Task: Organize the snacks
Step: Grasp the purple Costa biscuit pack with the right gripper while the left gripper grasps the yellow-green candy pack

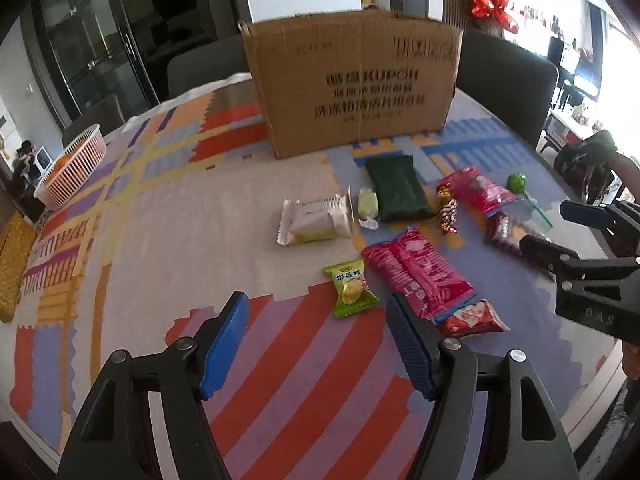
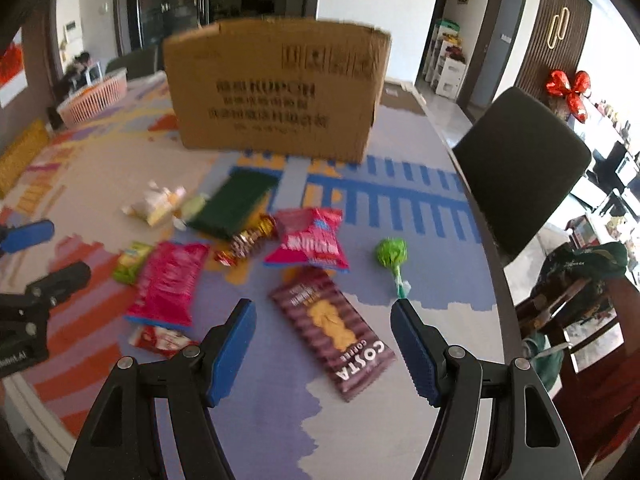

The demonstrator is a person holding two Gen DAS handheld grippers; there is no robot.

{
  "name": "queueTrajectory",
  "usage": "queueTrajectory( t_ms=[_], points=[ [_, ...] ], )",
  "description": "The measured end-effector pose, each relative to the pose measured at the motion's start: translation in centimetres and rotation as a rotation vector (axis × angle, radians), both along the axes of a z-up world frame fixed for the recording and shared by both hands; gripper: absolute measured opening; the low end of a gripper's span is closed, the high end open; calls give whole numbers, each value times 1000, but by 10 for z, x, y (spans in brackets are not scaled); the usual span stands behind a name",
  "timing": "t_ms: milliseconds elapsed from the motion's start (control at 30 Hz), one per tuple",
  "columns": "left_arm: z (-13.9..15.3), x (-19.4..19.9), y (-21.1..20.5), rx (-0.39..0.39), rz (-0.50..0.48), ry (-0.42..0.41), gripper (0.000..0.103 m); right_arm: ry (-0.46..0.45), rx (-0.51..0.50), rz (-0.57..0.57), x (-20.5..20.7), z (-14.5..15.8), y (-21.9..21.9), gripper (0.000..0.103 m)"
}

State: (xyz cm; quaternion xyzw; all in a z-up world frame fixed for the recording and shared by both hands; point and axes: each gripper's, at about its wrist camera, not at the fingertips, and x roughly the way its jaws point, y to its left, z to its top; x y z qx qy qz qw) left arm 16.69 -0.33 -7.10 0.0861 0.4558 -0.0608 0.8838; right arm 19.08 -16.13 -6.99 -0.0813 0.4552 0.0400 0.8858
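Mostly crinkly, bright snack packets (image 2: 166, 282)

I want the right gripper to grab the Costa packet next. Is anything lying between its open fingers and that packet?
Nothing visible. The right gripper is open, and the Costa packet lies flat on the tablecloth straight ahead between its fingers. The green lollipop sits off to the side, apart from it.

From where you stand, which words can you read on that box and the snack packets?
"KUPCH" or "KUPON": box, blurred, so unsure; its other lines are unreadable.
"COSTA": brown packet, printed large; the small word beside it is blurred.
Green packet, pink packets and the rest: print too blurred to read.
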Motion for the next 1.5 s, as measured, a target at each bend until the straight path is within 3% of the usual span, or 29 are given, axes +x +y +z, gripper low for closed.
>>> queueTrajectory(
  t_ms=[533,1000,1067,1133,1267,1333,1500],
  points=[
    [-29,31,-5,-42,13,90,64,78,-85,61,17,-29,-4,70],
    [-30,45,-15,-34,1,92,48,97,-14,96,36,-39,-12,70],
    [-31,46,-18,-37,-5,95,44,105,19,94,38,-39,-14,65],
    [-32,47,-19,-52,-12,106,39,120,66,107,38,-39,-16,54],
    [-37,48,-18,-80,-10,133,26,122,78,129,35,-38,-13,45],
    [-40,48,-16,-95,-7,143,24,127,81,137,34,-37,-10,39],
    [-39,43,-13,-110,-8,140,23,136,94,145,28,-36,-3,36]
  ],
)
